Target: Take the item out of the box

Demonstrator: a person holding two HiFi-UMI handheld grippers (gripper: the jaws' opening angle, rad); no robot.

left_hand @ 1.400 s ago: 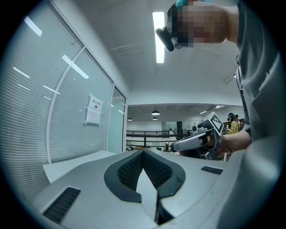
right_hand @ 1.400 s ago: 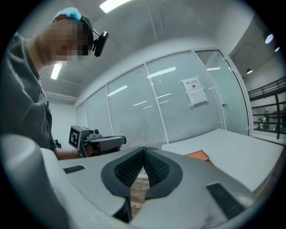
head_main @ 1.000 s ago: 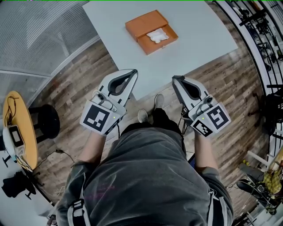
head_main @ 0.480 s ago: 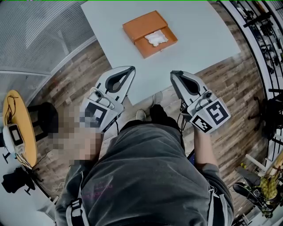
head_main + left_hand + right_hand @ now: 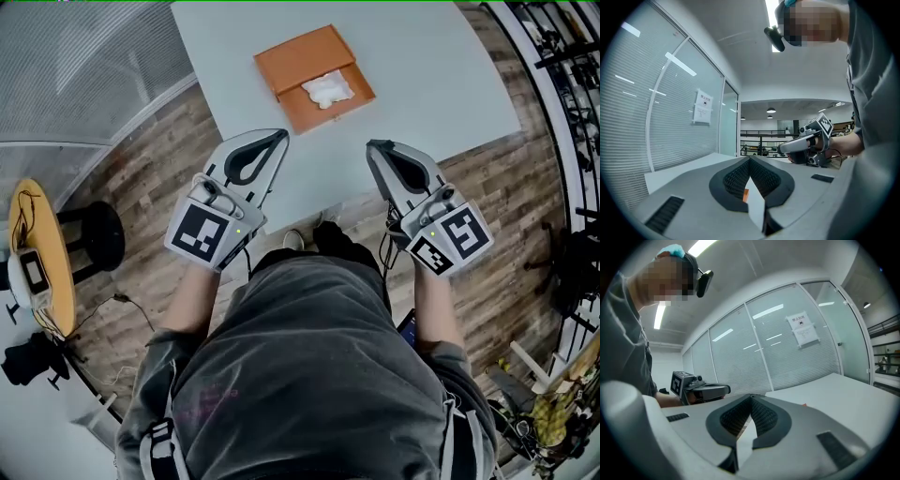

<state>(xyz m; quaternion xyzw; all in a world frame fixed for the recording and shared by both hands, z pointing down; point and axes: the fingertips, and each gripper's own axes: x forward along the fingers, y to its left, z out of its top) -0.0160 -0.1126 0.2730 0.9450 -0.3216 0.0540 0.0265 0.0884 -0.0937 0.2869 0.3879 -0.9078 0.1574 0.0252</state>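
Observation:
An orange box point(image 5: 298, 58) lies open on the white table point(image 5: 441, 66), and a white crumpled item point(image 5: 327, 89) sits in its tray. My left gripper point(image 5: 280, 137) hangs over the table's near edge, short of the box, shut and empty. My right gripper point(image 5: 371, 146) is level with it to the right, also shut with nothing held. In the left gripper view the jaws point(image 5: 751, 158) meet at the tip, a sliver of the orange box point(image 5: 746, 195) shows through their gap, and the right gripper point(image 5: 806, 143) is beyond. The right gripper view shows closed jaws point(image 5: 751, 396) and the left gripper point(image 5: 701, 389).
The person stands at the table's near edge on a wooden floor point(image 5: 159, 178). A round yellow side table point(image 5: 42, 272) with a device and a black stool point(image 5: 94, 246) stand at the left. Dark racks point(image 5: 572, 103) line the right side. A glass wall with blinds point(image 5: 801, 357) runs behind the table.
Both grippers have moved a little forward, toward the box, and now reach over the table's near edge. Their jaws have stayed shut.

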